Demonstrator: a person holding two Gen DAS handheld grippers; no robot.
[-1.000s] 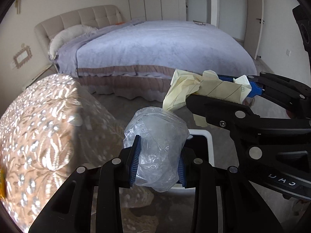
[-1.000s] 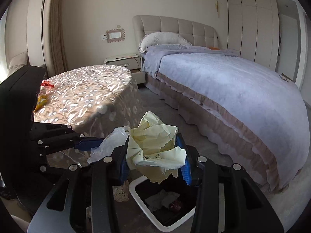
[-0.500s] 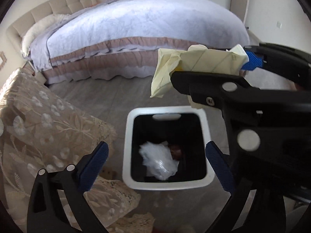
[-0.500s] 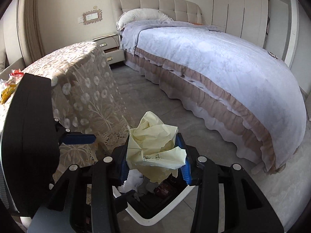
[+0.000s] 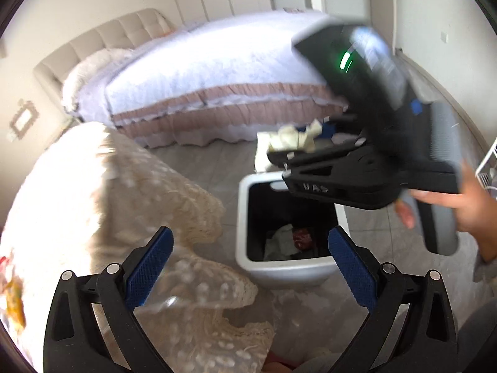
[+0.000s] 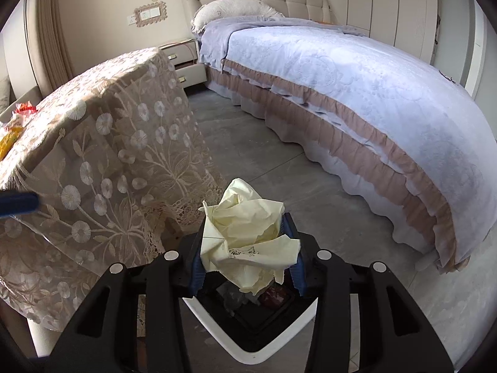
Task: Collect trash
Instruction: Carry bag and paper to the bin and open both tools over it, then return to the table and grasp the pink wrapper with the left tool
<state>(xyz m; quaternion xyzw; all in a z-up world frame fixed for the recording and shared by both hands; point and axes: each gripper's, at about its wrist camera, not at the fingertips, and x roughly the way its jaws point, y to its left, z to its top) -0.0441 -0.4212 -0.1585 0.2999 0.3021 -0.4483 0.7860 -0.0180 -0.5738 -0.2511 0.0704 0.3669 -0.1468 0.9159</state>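
Observation:
A white bin with a black inside stands on the floor beside the table. My left gripper hangs wide open and empty above its near rim. Crumpled clear plastic and a red scrap lie inside. My right gripper sits right above the bin, its jaws opening, with the crumpled yellow paper still between the pads. In the left wrist view that gripper reaches over the bin's far side with the paper, held by a person's hand.
A table under a lace cloth stands close on the left of the bin, with wrappers on top. A large bed fills the right and back, and a nightstand sits by its head. Grey floor lies between them.
My left gripper opened and the clear plastic dropped into the bin; its view then swung towards the table. The right gripper sank down over the bin with the yellow paper.

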